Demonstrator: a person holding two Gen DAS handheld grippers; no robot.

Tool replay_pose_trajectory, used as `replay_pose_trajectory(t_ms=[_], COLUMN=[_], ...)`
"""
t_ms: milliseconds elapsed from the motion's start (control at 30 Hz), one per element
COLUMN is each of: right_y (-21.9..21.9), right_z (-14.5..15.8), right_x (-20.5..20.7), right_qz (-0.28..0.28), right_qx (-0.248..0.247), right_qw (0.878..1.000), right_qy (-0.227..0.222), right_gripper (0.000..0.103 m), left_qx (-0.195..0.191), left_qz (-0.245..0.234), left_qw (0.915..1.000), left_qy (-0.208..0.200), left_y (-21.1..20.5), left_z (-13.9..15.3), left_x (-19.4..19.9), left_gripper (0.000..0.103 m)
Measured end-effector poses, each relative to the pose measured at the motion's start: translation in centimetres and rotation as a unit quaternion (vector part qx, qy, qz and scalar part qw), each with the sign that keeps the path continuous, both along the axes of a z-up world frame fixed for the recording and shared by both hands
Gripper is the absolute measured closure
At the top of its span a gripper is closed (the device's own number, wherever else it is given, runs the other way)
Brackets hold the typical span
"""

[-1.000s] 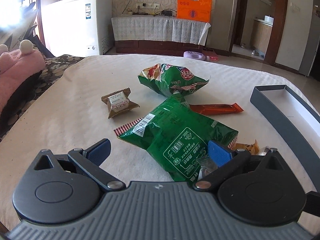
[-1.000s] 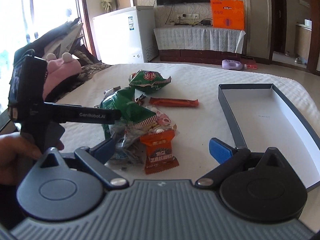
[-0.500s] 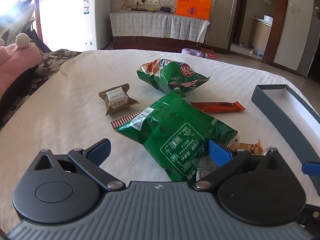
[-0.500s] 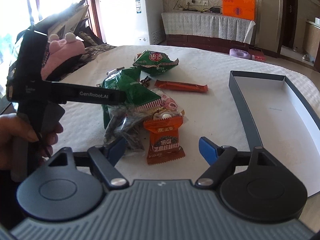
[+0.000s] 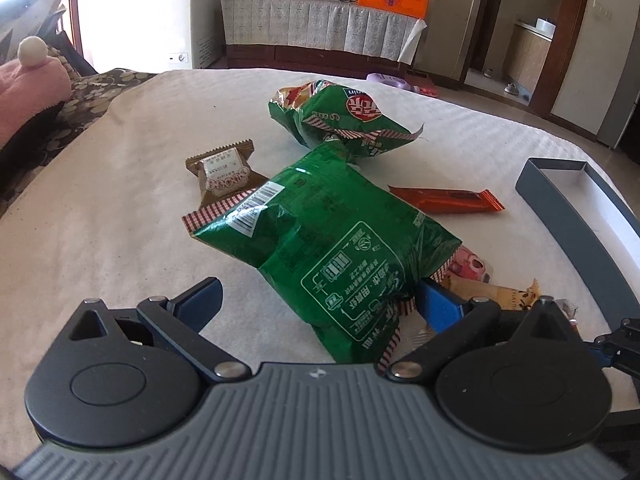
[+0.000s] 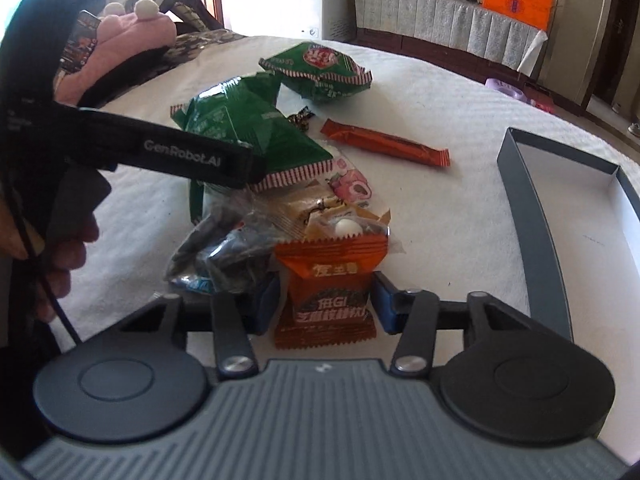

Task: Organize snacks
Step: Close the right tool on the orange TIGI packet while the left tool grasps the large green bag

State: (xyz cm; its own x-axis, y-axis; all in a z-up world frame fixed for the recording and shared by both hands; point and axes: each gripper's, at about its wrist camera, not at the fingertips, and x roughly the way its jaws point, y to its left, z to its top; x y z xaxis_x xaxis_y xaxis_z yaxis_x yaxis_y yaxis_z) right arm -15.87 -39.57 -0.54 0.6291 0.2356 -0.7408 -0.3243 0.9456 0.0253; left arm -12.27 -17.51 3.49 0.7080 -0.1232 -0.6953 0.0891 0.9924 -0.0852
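- Snacks lie heaped on the white-clothed bench [image 5: 100, 208]: a big green bag [image 5: 320, 248], a second green bag [image 5: 340, 120] behind it, a brown packet [image 5: 224, 172], an orange bar [image 6: 384, 142], with an open grey box [image 6: 532, 216] to the right.
- Right gripper [image 6: 326, 304] points down; its fingers are closing around the small orange packet [image 6: 330, 280], not yet clearly pressing.
- Left gripper [image 5: 316, 300] has fingers apart astride the big green bag's corner.
- Only the right wrist view shows the person's hand [image 6: 60, 256].

Right tool [image 6: 326, 304] closing; left tool [image 5: 316, 300] agape
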Motion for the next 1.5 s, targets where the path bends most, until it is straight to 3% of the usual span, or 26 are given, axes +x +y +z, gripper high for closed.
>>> replay_pose_trajectory(t_ms=[67,233,367,400,433,467,500,700,933,1100,1233,1500], right_y=[-0.2,-0.2,0.1,0.1,0.1,0.1,0.1,-0.2,-0.5,-0.3,-0.7,0.0], right_z=[0.1,0.3,0.0,0.1,0.1,0.1,0.1,0.4,0.3,0.2,0.2,0.1], right_x=[0.0,-0.1,0.1,0.1,0.2,0.1,0.1,-0.5,-0.4,-0.4,-0.4,-0.5], right_qz=[-0.005,-0.008,-0.012,-0.016,-0.020,-0.023,-0.024,-0.029,-0.028,-0.026,-0.032,-0.025], right_qx=[0.009,0.010,0.005,0.006,0.009,0.011,0.012,0.016,0.020,0.018,0.027,0.008], right_qw=[1.000,1.000,1.000,1.000,1.000,1.000,1.000,0.999,0.999,0.999,0.999,1.000], right_qy=[0.001,-0.001,0.002,0.001,0.001,0.002,0.002,-0.002,0.003,0.002,0.003,-0.004], right_gripper=[0.058,0.058,0.058,0.057,0.057,0.057,0.056,0.055,0.052,0.051,0.053,0.052], left_qx=[0.005,0.028,0.030,0.032,0.026,0.019,0.014,0.022,-0.014,0.001,0.002,-0.028], left_qz=[-0.007,0.024,0.014,0.008,0.001,-0.001,-0.002,0.005,0.053,0.038,0.004,0.007], left_qw=[0.9999,0.9993,0.9992,0.9992,0.9995,0.9998,0.9999,0.9997,0.9985,0.9993,0.9997,0.9991], left_qy=[-0.010,0.006,0.022,0.020,0.017,0.011,0.006,0.004,0.001,0.003,0.025,0.030], left_y=[0.6,3.5,5.2,5.1,5.1,5.0,4.9,3.1,3.4,2.7,2.3,2.9], left_z=[0.4,0.7,0.4,0.4,0.5,0.7,0.8,0.8,0.6,0.0,-0.8,-1.1], left_x=[-0.4,-1.0,-1.1,-1.3,-1.5,-1.7,-1.8,-0.4,1.4,2.2,2.3,2.6], left_gripper=[0.018,0.040,0.036,0.030,0.015,0.007,0.006,0.005,0.002,0.003,0.025,0.028])
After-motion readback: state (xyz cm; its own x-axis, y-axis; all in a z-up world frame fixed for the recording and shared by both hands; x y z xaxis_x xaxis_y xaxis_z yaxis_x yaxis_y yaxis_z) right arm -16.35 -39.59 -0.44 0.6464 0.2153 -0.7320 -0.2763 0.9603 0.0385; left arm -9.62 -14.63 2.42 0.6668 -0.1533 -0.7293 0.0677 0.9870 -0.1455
